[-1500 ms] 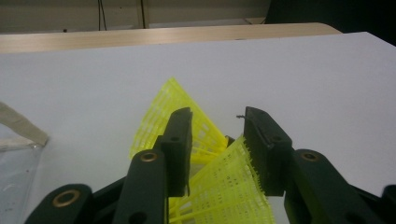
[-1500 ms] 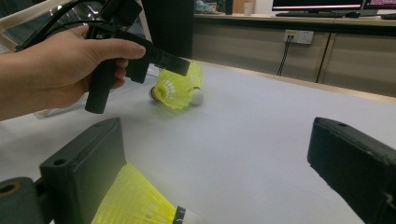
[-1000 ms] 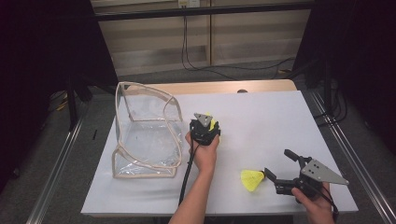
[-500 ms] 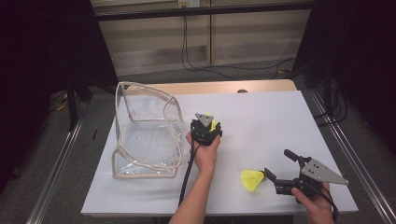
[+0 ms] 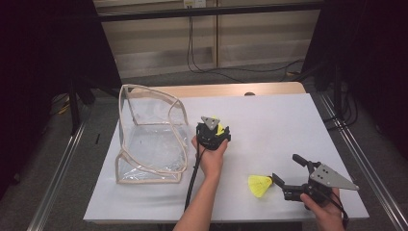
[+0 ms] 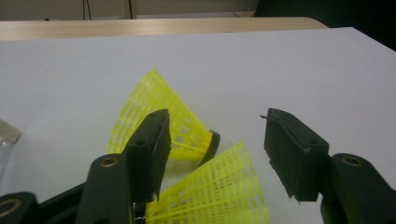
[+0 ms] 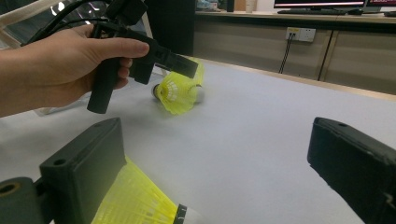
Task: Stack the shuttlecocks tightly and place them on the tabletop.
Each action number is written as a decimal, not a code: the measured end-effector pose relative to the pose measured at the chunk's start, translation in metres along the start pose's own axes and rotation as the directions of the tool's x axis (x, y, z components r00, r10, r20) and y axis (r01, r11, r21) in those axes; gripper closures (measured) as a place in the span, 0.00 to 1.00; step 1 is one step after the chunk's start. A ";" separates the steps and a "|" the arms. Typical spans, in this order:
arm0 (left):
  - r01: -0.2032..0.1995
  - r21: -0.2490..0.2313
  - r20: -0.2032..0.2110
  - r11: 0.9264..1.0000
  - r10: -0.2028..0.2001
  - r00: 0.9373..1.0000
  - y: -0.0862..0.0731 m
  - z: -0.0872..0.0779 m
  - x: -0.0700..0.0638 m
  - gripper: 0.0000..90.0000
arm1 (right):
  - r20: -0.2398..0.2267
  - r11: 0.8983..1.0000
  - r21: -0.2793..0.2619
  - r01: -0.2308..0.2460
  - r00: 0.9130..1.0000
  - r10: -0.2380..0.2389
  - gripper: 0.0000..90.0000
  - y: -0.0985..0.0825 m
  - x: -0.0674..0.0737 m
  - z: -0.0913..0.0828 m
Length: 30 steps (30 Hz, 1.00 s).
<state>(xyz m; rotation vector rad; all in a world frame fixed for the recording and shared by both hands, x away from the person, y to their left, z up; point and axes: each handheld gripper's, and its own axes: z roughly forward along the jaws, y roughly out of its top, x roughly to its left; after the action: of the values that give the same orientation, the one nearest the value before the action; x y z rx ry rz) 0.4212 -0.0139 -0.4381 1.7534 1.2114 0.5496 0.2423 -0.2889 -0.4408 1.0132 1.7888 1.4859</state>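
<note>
Two yellow shuttlecocks lie together in the left gripper view. The far one rests on the white table. The near one sits low between my left gripper's jaws, which have just been opening and do not press it. In the high view this gripper is at mid-table with yellow at its tip. My right gripper is open near the front right. A third shuttlecock lies by its left jaw, seen in the right gripper view with the gripper wide apart.
A clear plastic bag with beige trim stands open on the table's left side, just left of the left hand. The right gripper view shows that hand and its gripper over the shuttlecock pair.
</note>
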 end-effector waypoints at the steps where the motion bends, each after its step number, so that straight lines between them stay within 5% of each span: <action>1: 0.010 -0.003 0.012 1.000 -0.010 1.000 0.001 -0.001 0.000 0.42 | -0.002 1.000 -0.002 0.000 1.000 0.000 0.04 0.000 0.000 0.000; 18: 0.018 0.020 0.075 1.000 -0.020 0.997 0.007 -0.013 0.003 0.28 | 0.000 1.000 0.000 0.005 1.000 -0.005 0.04 0.000 0.000 0.000; 30: -0.014 0.034 0.166 0.999 0.008 0.986 0.010 -0.028 0.000 0.21 | 0.001 1.000 0.003 0.007 1.000 -0.007 0.04 0.000 0.000 0.001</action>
<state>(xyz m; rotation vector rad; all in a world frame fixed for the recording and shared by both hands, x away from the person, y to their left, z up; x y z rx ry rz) 0.4046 -0.0025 -0.4159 1.7988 1.1017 0.3822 0.2429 -0.2886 -0.4411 1.0078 1.7921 1.4784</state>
